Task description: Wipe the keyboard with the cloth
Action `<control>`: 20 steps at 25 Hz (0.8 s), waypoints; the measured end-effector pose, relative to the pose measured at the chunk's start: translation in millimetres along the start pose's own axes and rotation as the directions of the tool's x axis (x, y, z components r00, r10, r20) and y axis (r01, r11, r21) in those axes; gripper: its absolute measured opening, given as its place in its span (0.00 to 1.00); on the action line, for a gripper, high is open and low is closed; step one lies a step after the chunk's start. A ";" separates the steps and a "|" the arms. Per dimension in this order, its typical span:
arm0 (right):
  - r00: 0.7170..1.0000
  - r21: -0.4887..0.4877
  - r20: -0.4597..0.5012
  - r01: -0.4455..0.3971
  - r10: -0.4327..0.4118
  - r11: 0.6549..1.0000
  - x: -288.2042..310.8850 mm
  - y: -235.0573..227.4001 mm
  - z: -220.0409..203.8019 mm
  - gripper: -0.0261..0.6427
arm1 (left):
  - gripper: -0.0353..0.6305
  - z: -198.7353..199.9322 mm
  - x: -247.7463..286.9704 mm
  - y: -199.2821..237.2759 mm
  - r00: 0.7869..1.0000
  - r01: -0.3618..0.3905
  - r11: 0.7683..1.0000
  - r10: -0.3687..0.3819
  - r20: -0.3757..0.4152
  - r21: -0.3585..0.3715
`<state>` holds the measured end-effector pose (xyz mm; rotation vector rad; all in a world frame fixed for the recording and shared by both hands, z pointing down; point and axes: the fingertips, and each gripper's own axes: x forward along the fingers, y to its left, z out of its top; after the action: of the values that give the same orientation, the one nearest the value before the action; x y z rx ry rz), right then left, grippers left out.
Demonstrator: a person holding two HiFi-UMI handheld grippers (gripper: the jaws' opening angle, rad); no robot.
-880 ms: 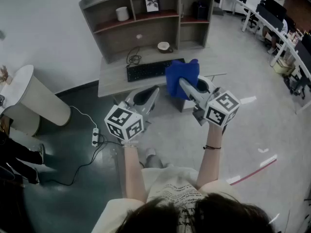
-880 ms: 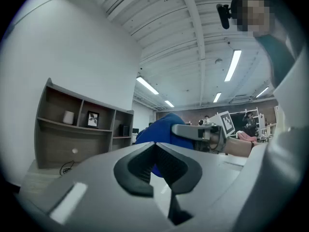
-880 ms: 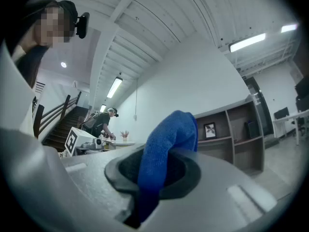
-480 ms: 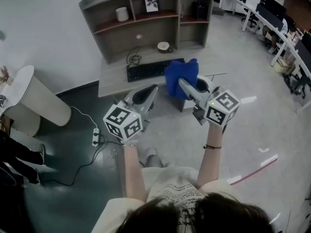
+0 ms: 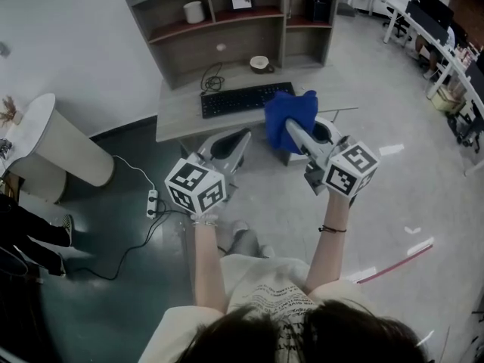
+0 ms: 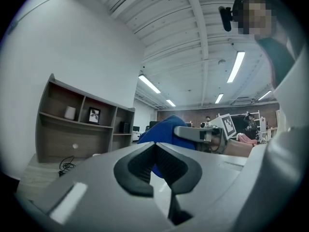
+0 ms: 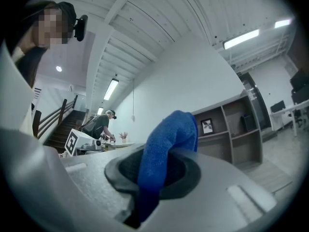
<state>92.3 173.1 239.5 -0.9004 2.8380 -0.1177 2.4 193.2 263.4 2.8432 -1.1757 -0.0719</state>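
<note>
The right gripper (image 5: 293, 132) has its jaws closed on the blue cloth (image 5: 289, 113), held near the right end of the black keyboard (image 5: 243, 99) on the desk (image 5: 180, 112). The left gripper (image 5: 239, 139) has its jaws together, with nothing between them.

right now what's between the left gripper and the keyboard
Only a bare strip of desk, seen in the head view between the left gripper and the keyboard; the cloth hangs off to the right.
</note>
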 end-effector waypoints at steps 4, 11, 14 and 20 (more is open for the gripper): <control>1.000 0.033 -0.005 0.017 -0.017 0.999 5.4 -11.9 -9.5 0.13 | 0.06 -9.0 3.5 7.9 1.000 0.003 1.000 -0.003 -0.028 -0.023; 0.999 0.052 -0.045 0.028 -0.026 0.998 34.9 -31.3 -29.6 0.13 | 0.06 -23.3 23.0 38.0 0.999 0.020 0.998 -0.023 -0.047 -0.063; 0.998 0.048 -0.060 0.027 -0.025 0.998 50.0 -41.2 -36.3 0.13 | 0.06 -29.9 38.0 51.7 0.998 0.037 0.996 -0.041 -0.053 -0.077; 0.998 0.062 -0.057 0.032 -0.029 0.998 78.6 -65.5 -44.4 0.13 | 0.06 -36.2 60.6 86.5 0.996 0.048 0.996 -0.054 -0.077 -0.081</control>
<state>58.1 75.3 281.0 -0.9418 2.8547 -0.2385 -13.2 90.7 305.1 2.7798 -1.0605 -0.0088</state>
